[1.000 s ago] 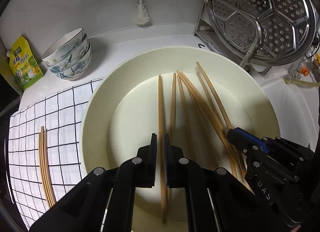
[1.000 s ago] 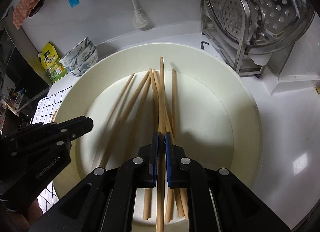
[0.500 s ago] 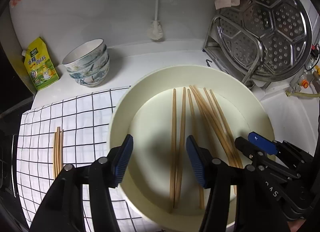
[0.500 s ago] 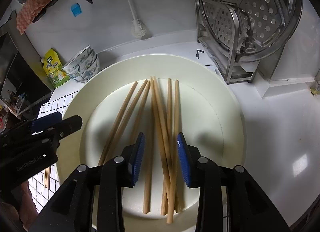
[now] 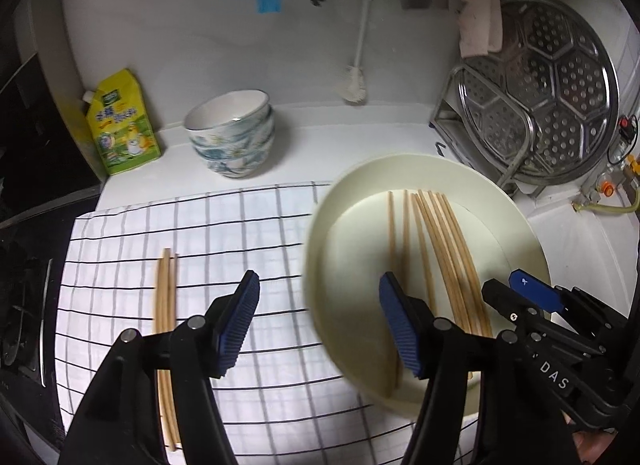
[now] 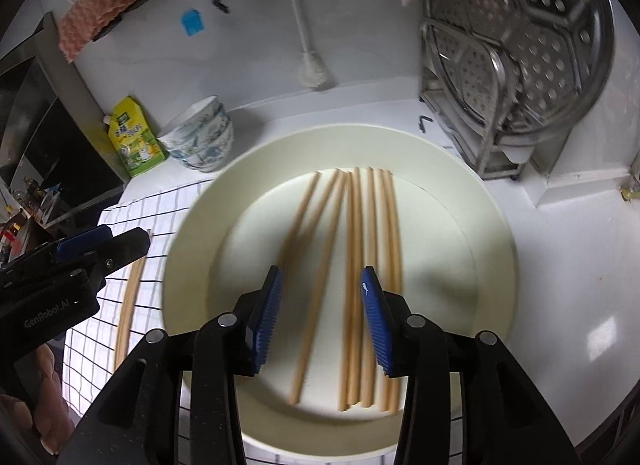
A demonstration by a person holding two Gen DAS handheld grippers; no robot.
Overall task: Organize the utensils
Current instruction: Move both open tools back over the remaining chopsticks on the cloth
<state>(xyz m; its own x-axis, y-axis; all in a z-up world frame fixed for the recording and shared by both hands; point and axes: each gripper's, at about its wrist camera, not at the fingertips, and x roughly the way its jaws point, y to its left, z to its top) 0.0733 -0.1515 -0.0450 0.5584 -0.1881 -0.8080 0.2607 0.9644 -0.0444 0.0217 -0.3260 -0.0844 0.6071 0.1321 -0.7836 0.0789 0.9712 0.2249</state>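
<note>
Several wooden chopsticks (image 6: 356,273) lie in a cream plate (image 6: 488,233) on the counter; the same chopsticks (image 5: 444,249) and plate (image 5: 332,225) show at the right of the left wrist view. A few more chopsticks (image 5: 167,305) lie side by side on the checked cloth (image 5: 248,225). My left gripper (image 5: 320,321) hangs above the plate's left rim, its jaws opening with nothing between them. My right gripper (image 6: 322,317) hovers over the plate, its jaws opening too, the chopsticks lying free below them.
Stacked patterned bowls (image 5: 232,137) and a yellow pouch (image 5: 120,125) stand at the back left. A steel rack with a perforated steamer tray (image 5: 552,97) stands at the back right. A brush (image 5: 354,85) hangs on the wall. A dark stove edge (image 5: 24,305) borders the cloth.
Both grippers were shut on chopsticks in the plate; both have let go, opened and risen. The left one has swung left toward the cloth.
</note>
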